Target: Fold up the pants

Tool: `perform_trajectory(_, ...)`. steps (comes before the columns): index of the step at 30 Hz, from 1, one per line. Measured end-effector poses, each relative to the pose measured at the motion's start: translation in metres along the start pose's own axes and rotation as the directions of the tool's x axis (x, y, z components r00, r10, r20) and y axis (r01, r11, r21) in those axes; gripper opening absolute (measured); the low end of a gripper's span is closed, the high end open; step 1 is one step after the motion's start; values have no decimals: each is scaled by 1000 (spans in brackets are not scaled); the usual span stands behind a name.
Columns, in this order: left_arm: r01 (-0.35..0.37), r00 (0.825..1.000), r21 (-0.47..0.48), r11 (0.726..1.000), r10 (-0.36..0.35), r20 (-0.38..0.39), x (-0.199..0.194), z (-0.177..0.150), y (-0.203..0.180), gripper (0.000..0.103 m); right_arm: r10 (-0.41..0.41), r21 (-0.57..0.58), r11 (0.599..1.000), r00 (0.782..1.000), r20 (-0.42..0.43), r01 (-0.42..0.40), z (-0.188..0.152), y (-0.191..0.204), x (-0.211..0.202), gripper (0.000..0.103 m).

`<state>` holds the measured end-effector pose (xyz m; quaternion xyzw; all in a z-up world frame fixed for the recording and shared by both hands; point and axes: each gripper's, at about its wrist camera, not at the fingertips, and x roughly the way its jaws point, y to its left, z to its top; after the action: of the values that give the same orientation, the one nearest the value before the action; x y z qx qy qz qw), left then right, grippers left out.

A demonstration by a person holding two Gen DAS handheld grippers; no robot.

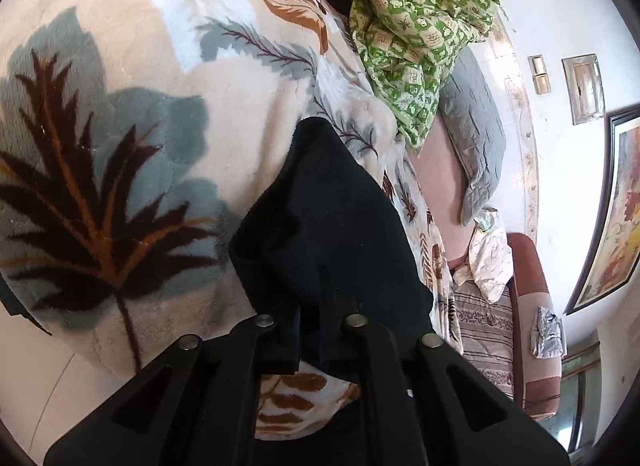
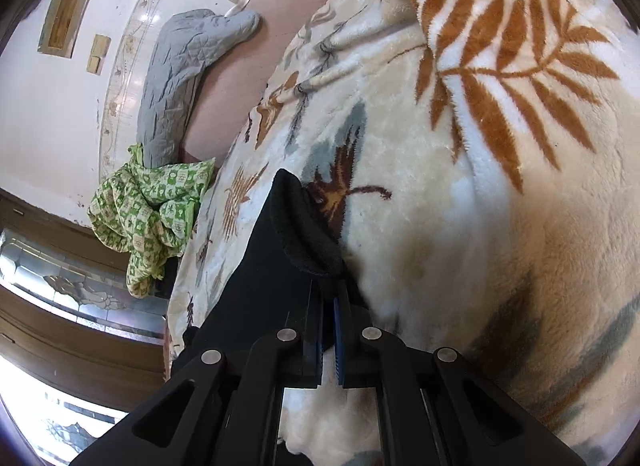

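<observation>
While the black pants [image 1: 332,225] are hanging up in front of both cameras over the bed, we are gripping them at two places, one in each gripper. In the left wrist view, we are seeing our left gripper [image 1: 318,330] pinched nearly closed on a bunched edge of the dark cloth, which is rising away from the fingers in a tall fold and covering part of the leaf-patterned blanket [image 1: 120,153] behind it. In the right wrist view, our right gripper [image 2: 328,330] is holding the pants [image 2: 280,266] too, its blue-padded fingers [image 2: 339,346] standing only a narrow gap apart with a rolled edge of the fabric caught between them, and the rest of the cloth is falling away to the left of the fingers. The blanket [image 2: 460,205] is filling the right and near side of that view, cream and fluffy with orange and grey-blue leaves. Farther off, a green checked cloth [image 1: 416,33] is lying crumpled at the blanket's edge, and it is showing again at the left in the right wrist view [image 2: 140,209]. Just beyond it a grey quilted pillow [image 2: 180,69] is resting on a pink sheet [image 2: 248,73] close to the white wall [image 2: 44,113]; the same pillow [image 1: 476,137] is appearing at the right in the left wrist view, near a framed picture [image 1: 616,217] on the wall.
</observation>
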<state>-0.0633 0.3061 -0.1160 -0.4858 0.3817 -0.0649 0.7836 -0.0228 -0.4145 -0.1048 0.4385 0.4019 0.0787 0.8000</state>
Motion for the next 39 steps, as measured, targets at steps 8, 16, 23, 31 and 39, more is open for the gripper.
perform_trajectory(8, -123, 985, 51, 991, 116, 126, -40, 10, -5, 42, -208, -127, 963, 956, 205, 237, -2, 34, -34, 11)
perform_trajectory(16, -123, 983, 370, 921, 63, 170, -3, 1, -97, 46, -61, -874, 481, 993, -103, -61, -92, 234, 60, 21)
perform_trajectory(23, -370, 927, 394, 841, 307, 217, 54, 3, -82, 22, -163, -931, 149, 920, -357, -335, -167, 303, 193, 15)
perform_trajectory(31, -326, 939, 390, 861, 249, 236, 48, -3, -67, 20, -201, -913, 246, 905, -376, -325, -147, 282, 224, 15)
perform_trajectory(39, -312, 944, 397, 863, 235, 232, 47, -2, -66, 20, -306, -896, -67, 864, -401, -439, -204, 281, 157, 26)
